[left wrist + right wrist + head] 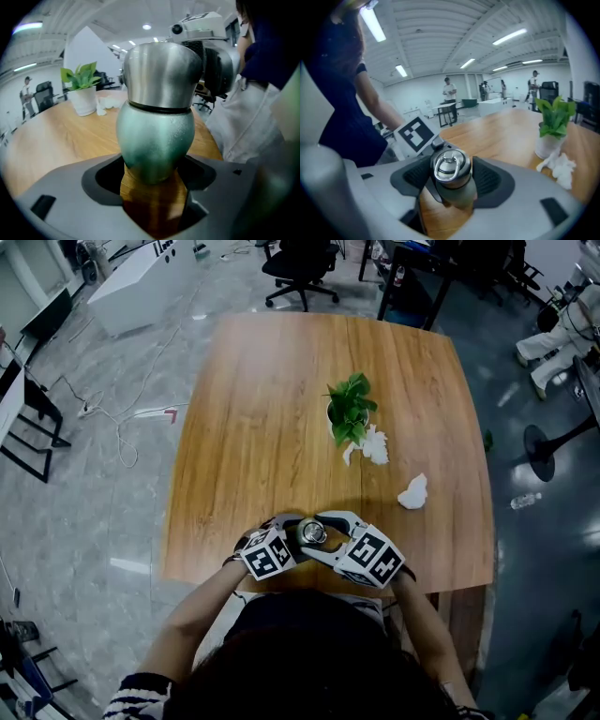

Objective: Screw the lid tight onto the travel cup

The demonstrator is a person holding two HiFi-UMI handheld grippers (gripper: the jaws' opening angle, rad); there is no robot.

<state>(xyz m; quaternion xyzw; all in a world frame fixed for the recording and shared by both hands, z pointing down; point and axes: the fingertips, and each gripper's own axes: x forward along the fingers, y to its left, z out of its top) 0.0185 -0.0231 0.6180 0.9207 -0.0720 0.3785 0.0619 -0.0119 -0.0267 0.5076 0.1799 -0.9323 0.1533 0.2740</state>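
A travel cup (312,532) with a green body (157,136) and a steel lid (161,75) is upright at the table's near edge, between both grippers. My left gripper (154,180) is shut on the cup's lower body; in the head view the left gripper (292,540) sits on the cup's left side. The right gripper (450,185) comes from the right and above, its jaws pressed against the top of the cup just under the lid (450,165), whose ring handle faces its camera. In the head view the right gripper (331,538) touches the cup's right side. Whether the cup's base rests on the wood is hidden.
A small potted plant (350,412) stands mid-table with white crumpled paper (374,446) beside it. Another crumpled tissue (412,492) lies to the right, nearer me. The wooden table (253,427) ends just under the grippers. An office chair (300,273) stands beyond the far edge.
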